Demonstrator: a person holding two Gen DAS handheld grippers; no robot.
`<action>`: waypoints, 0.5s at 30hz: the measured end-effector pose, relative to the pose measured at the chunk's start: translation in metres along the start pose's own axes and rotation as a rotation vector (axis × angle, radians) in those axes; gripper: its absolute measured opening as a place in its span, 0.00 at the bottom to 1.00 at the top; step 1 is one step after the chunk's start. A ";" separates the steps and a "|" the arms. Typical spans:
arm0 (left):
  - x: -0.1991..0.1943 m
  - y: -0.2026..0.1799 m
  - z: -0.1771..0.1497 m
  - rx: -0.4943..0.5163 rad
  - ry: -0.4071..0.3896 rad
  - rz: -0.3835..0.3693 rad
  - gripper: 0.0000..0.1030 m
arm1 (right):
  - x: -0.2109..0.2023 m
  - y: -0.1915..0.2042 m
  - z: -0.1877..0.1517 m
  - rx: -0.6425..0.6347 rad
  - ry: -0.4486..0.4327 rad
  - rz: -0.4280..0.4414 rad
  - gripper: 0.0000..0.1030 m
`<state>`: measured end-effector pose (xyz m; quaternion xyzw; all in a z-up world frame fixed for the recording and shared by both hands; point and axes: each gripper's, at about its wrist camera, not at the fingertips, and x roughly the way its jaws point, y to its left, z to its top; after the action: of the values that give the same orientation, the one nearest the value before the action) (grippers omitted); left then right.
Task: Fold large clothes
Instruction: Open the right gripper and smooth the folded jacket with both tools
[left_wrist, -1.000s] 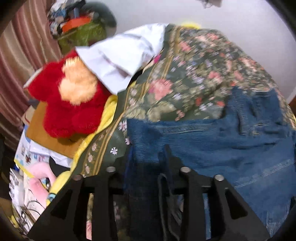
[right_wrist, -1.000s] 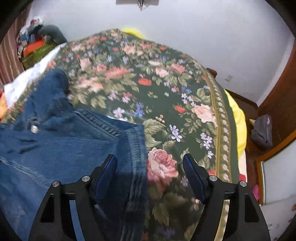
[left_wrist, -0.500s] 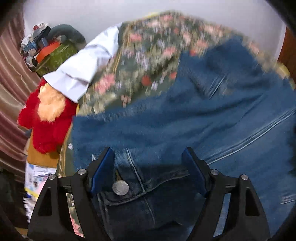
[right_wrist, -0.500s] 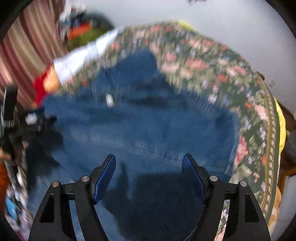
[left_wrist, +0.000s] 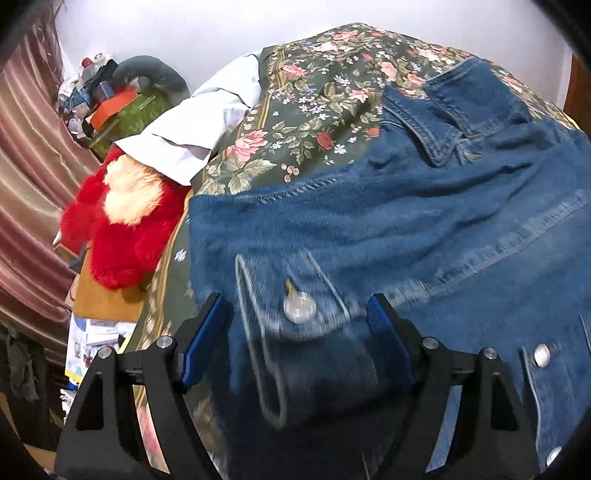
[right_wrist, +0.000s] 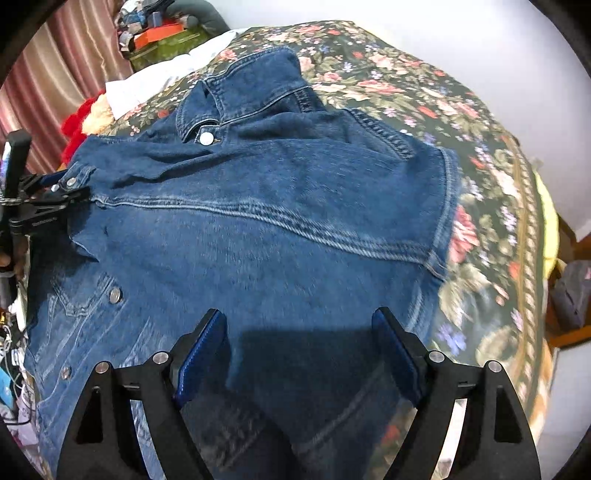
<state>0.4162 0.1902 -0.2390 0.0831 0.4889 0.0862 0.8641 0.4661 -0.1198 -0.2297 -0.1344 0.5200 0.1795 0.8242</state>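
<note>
A blue denim jacket (left_wrist: 406, 221) lies spread on the floral bedspread (left_wrist: 314, 96), its collar (right_wrist: 251, 85) at the far end. My left gripper (left_wrist: 295, 301) stands open just above a buttoned cuff (left_wrist: 300, 309) at the jacket's left edge, with denim under the gap and no pad pressing it. In the right wrist view, the left gripper (right_wrist: 55, 195) shows at the jacket's left side. My right gripper (right_wrist: 298, 314) hovers over the jacket's (right_wrist: 277, 184) near part; its jaws are opening and pinch nothing.
A red plush toy (left_wrist: 122, 229), a white cloth (left_wrist: 207, 122) and a heap of boxes (left_wrist: 125, 110) crowd the bed's left side by a striped curtain (left_wrist: 26, 166). A dark bag (right_wrist: 572, 295) sits beyond the bedspread's (right_wrist: 480, 184) right edge.
The left gripper, shut on a denim fold a second ago, has let go and opened. Both grippers have moved from the jacket's edges to over its body. The right jaws stand slightly wider.
</note>
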 end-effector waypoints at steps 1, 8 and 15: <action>-0.009 -0.002 -0.003 0.013 -0.011 0.002 0.77 | -0.007 0.000 -0.003 0.006 -0.002 -0.008 0.79; -0.079 0.001 -0.015 -0.018 -0.109 -0.046 0.77 | -0.075 -0.002 -0.022 0.074 -0.108 0.008 0.79; -0.152 0.013 -0.037 -0.086 -0.206 -0.127 0.77 | -0.149 0.015 -0.050 0.051 -0.226 -0.041 0.80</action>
<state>0.3067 0.1699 -0.1286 0.0231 0.3978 0.0431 0.9161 0.3597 -0.1498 -0.1161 -0.1031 0.4251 0.1633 0.8843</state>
